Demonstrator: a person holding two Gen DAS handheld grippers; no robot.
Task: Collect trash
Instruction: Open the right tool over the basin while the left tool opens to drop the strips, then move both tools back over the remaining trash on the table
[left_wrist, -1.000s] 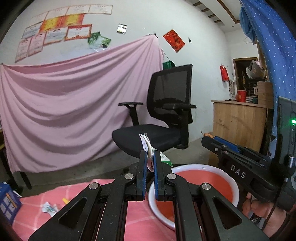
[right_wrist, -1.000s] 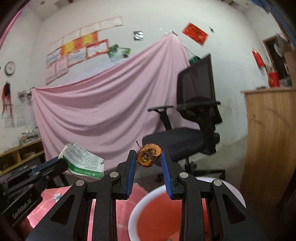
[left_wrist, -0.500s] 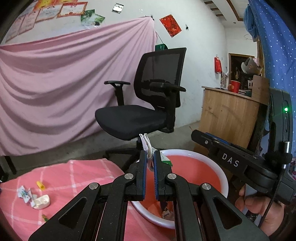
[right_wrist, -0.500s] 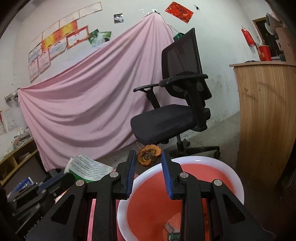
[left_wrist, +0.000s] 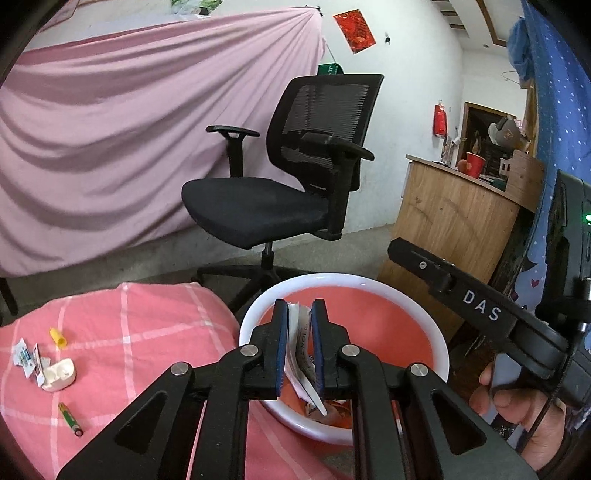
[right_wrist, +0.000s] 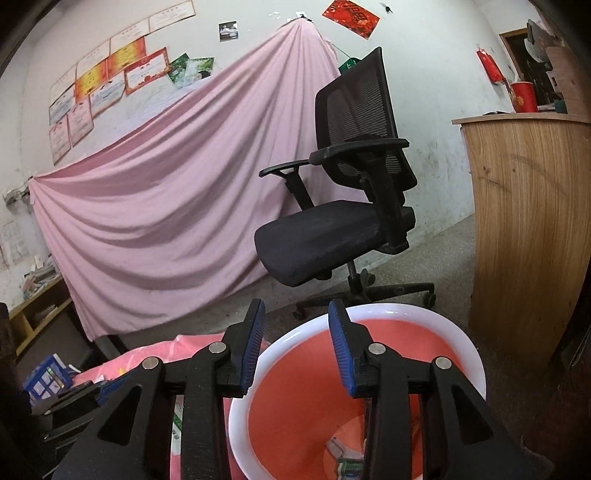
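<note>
Hovering: left hand-held gripper (left_wrist: 299, 314) is opening slightly over the basin (left_wrist: 436, 343), wrapper (left_wrist: 301, 354) between its jaws.
Right hand-held gripper (right_wrist: 297, 317): is opening, jaws parted, nothing between them.
Risk: wrapper is clinging to a pad, or fluttering past the rim.
Leftovers: battery (left_wrist: 70, 419), scraps (left_wrist: 26, 356) are lying on the pink cloth (left_wrist: 147, 332).

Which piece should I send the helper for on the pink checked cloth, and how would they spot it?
Start at the pink checked cloth left of the white-rimmed red basin. Near its front edge lies a small green battery, below the open white case. It is the only slim green cylinder there; the yellow cap sits farther back.
</note>
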